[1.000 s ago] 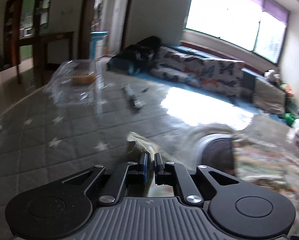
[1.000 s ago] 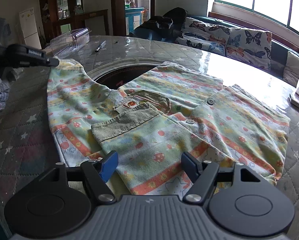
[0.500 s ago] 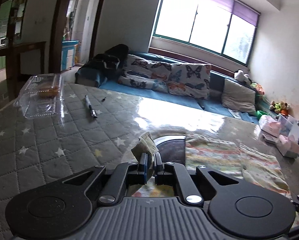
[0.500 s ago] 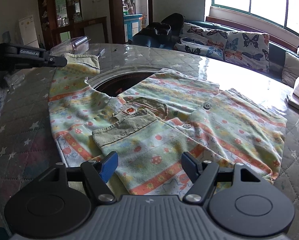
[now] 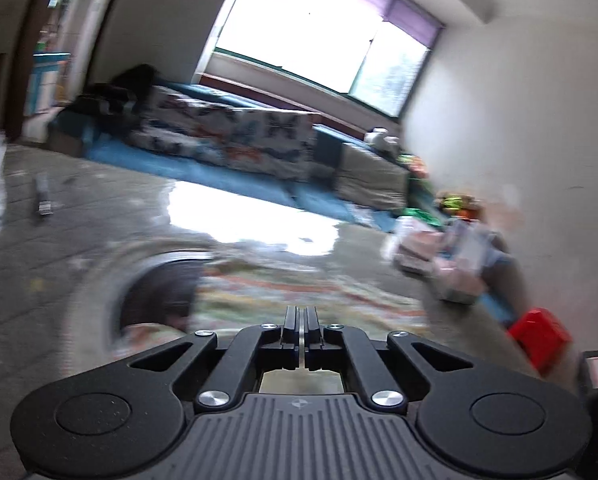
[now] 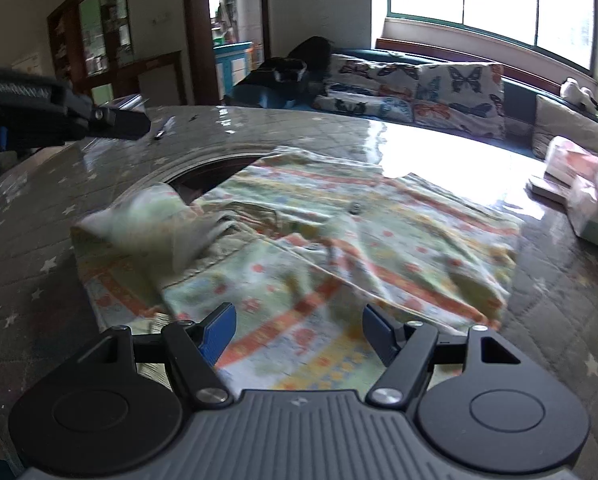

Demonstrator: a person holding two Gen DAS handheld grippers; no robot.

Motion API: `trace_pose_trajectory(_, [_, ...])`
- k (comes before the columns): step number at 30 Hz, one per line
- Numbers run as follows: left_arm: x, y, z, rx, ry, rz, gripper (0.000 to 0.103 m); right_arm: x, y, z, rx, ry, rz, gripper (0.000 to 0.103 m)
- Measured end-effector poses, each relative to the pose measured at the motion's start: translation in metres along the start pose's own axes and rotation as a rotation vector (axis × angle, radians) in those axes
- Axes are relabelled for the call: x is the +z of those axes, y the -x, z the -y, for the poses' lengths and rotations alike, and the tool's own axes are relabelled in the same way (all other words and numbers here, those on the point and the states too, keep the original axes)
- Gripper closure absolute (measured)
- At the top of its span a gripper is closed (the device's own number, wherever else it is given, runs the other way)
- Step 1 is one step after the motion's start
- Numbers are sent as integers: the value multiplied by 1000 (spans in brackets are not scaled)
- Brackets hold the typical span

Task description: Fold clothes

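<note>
Garment: small pale-green child's shirt with orange stripes, strawberry print and an olive corduroy collar, spread on the grey quilted star-pattern table cover, near edge just ahead of the right gripper. One sleeve at 10 o'clock of it lies flopped over toward the collar, rumpled.

Handling, as judged: light, thin cotton, wholly limp; will drape and drag, not hold a crease. The cover looks glossy, so cloth may slide when pulled. Best holds are seams, hem corners or the sleeve cuff; avoid the dark buttons.

Right gripper: fingers wide apart, nothing between them, low over the hem at 6 o'clock.

Left gripper: fingers nearly together, only a sliver of gap; view is blurred and no cloth shows between them. In the right view it sits at 10 o'clock, above the table.

Surroundings: a dark round opening in the table under the shirt's far-left corner — cloth could sag in. Pink and white packets at 3 o'clock, a pen at 11 o'clock, both apart from the shirt. Butterfly-print sofa cushions beyond.
</note>
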State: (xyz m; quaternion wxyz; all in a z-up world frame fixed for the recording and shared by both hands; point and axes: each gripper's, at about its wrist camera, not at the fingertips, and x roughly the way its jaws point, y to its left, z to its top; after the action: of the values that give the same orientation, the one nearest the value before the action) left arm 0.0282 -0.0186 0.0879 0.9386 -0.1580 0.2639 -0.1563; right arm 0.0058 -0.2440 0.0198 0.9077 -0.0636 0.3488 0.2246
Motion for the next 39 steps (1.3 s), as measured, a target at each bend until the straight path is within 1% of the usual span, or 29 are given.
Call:
trace_pose_trajectory(3, [-1, -8, 22, -41, -51, -8, 101, -3, 6, 9, -12, -27, 5, 31])
trace_pose_trajectory(5, [-5, -12, 28, -40, -86, -17, 101, -5, 9, 13, -16, -35, 8, 31])
trace_pose_trajectory(8, [-16, -17, 28, -14, -148, -56, 99, -8, 12, 16, -15, -43, 13, 31])
trace_pose_trajectory(11, [-31, -20, 23, 50, -216, -98, 94, -9, 10, 15, -9, -46, 11, 31])
trace_pose_trajectory(12, [-36, -21, 19, 61, -239, -112, 86, -9, 8, 14, -6, -46, 10, 31])
trace_pose_trajectory(13, [-42, -22, 17, 68, -255, -127, 71, -9, 7, 14, -3, -45, 8, 31])
trace_pose_trajectory(15, [-53, -26, 12, 97, -277, -152, 58, -9, 5, 12, 3, -44, 6, 31])
trace_pose_trajectory(17, [-62, -31, 7, 125, -298, -176, 58, -9, 3, 10, 7, -41, 3, 31])
trace_pose_trajectory(20, [-70, -39, 2, 139, -308, -209, 58, -10, 2, 9, 8, -40, -2, 31])
trace_pose_trajectory(22, [-74, -42, 0, 136, -310, -219, 58, -10, 3, 9, 5, -42, -4, 31])
trace_pose_trajectory(30, [-78, -38, 8, 84, -349, -217, 58, -13, 3, 12, -4, -53, -16, 31])
trace_pose_trajectory(32, [-81, -41, 9, 94, -366, -227, 60, -13, 3, 13, -4, -54, -16, 31])
trace_pose_trajectory(35, [-80, -44, 6, 90, -351, -234, 77, -13, 4, 12, -3, -56, -12, 31])
trace_pose_trajectory(36, [-78, -44, 5, 79, -339, -234, 92, -13, 5, 12, -3, -56, -11, 31])
trace_pose_trajectory(39, [-67, -39, 6, 61, -300, -215, 95, -13, 8, 13, -9, -59, -1, 31])
